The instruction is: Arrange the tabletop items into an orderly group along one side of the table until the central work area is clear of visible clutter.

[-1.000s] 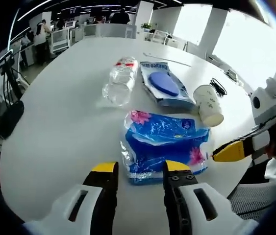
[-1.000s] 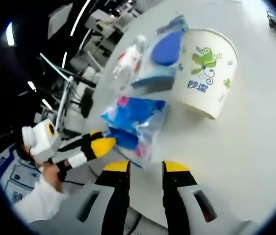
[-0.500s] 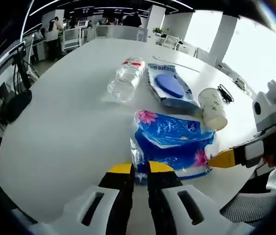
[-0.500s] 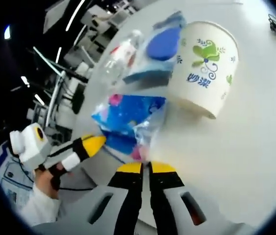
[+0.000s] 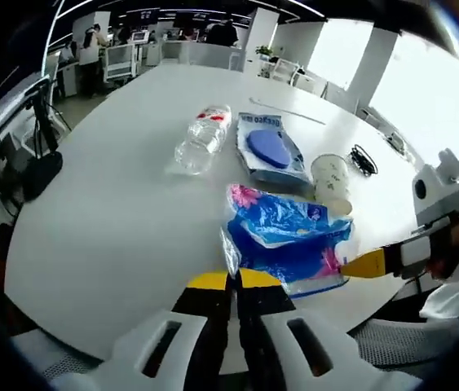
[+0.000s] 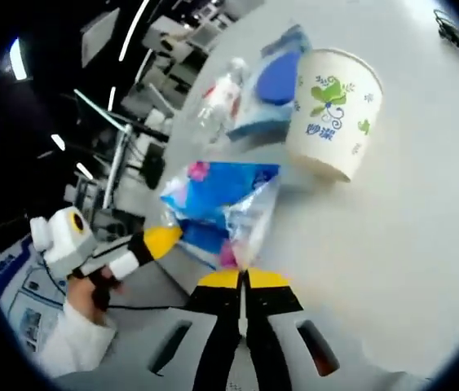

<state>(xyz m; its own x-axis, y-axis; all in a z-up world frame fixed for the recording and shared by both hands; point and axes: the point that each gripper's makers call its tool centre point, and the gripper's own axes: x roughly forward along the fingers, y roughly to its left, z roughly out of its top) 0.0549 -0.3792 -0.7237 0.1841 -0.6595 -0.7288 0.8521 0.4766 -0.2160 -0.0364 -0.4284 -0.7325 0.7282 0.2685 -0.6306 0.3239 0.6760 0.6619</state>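
Tabletop clutter sits in a loose bunch on the round white table (image 5: 90, 212), and we read it from the left in the left gripper view. First comes a clear plastic bottle (image 5: 199, 140), lying on its side with a red-and-white label, ribbed and glossy. Next to it lies a flat blue packet (image 5: 268, 153) with a smooth dark-blue oval inside. Further right a paper cup (image 5: 329, 181) lies tipped, matte white; in the right gripper view its green floral print shows (image 6: 332, 101). A black coiled cable (image 5: 363, 159) rests beyond it.

Nearest us is the crinkly blue tissue pack (image 5: 289, 238), soft, with pink flowers on shiny film. We hold it from both ends, probably so the limp pack moves without sagging: our left gripper (image 5: 233, 281) is pressed together on its near film edge, and our right gripper (image 6: 244, 279) pinches its clear corner flap.
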